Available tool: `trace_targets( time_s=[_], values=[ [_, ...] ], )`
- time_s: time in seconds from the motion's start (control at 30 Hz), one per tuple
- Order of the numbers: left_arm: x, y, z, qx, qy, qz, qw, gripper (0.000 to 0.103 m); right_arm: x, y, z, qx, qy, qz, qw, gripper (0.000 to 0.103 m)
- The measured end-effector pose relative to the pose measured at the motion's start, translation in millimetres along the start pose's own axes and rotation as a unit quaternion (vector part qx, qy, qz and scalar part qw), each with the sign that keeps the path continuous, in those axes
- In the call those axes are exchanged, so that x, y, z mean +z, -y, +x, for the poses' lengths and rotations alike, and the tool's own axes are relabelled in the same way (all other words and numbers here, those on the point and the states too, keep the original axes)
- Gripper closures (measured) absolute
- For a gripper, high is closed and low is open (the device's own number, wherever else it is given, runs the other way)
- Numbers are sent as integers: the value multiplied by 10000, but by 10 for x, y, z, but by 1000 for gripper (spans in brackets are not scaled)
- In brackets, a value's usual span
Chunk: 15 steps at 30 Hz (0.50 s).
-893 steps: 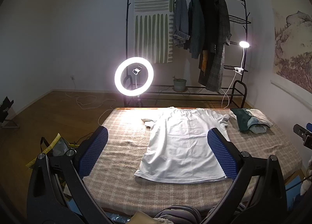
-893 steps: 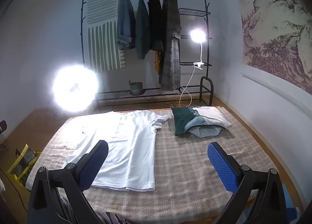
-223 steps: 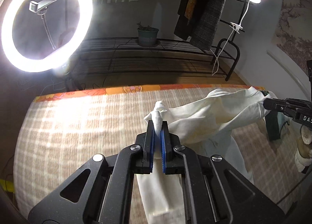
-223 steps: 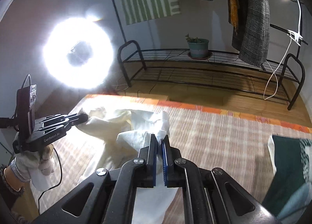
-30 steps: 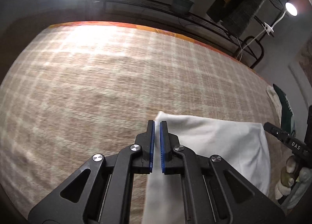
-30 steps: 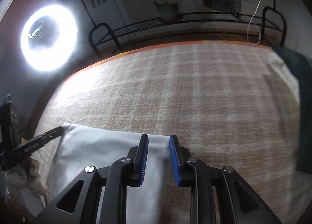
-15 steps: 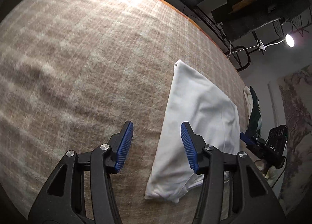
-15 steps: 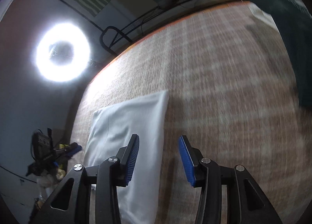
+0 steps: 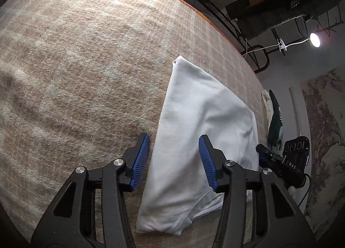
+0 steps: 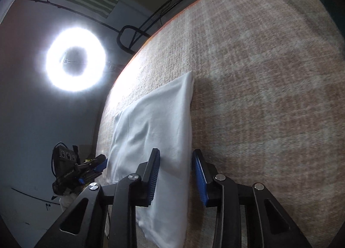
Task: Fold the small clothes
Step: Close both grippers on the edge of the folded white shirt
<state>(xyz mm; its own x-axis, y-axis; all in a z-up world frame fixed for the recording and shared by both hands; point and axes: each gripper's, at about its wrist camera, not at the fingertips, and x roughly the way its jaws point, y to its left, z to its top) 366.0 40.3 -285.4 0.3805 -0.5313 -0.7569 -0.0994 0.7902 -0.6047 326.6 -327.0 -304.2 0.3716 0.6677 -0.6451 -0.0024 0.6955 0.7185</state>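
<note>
Left gripper (image 9: 173, 159) – jaws closing, nothing pinched – straddles the folded white shirt's (image 9: 202, 123) left edge near the bed's (image 9: 75, 58) front edge; right gripper (image 10: 175, 175) likewise closing, unclamped. Probably regrasping; next, pinch both edges together.

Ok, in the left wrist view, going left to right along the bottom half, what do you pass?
Plaid blanket → left gripper, its jaws closing with nothing pinched, over the left edge of the folded white shirt → right gripper → landscape painting.
</note>
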Motion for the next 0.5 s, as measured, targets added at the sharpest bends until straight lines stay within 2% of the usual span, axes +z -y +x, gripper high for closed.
trace_targets(
  time_s=[0.03, 0.13, 0.2, 0.27, 0.37, 0.5],
  values=[
    [7, 23, 34, -6, -35, 8, 10000, 59, 4, -8, 5, 9, 8, 15, 10000, 71],
    [14, 127, 111, 65, -25, 114, 9999, 63, 5, -41, 31, 28, 4, 14, 10000, 76],
    [4, 210, 158, 247, 6, 290, 9993, 75, -9, -73, 99, 36, -45, 22, 10000, 78],
    [-11, 268, 202, 399, 23, 393, 9984, 86, -12, -190, 152, -195, -17, -154, 9997, 83],
    [-33, 361, 203, 532, 101, 499, 9973, 91, -5, -308, 179, -489, -23, -321, 9983, 92],
    [-68, 514, 165, 692, 270, 730, 9946, 93, -8, -501, 180, -801, 30, -566, 9952, 94]
  ],
)
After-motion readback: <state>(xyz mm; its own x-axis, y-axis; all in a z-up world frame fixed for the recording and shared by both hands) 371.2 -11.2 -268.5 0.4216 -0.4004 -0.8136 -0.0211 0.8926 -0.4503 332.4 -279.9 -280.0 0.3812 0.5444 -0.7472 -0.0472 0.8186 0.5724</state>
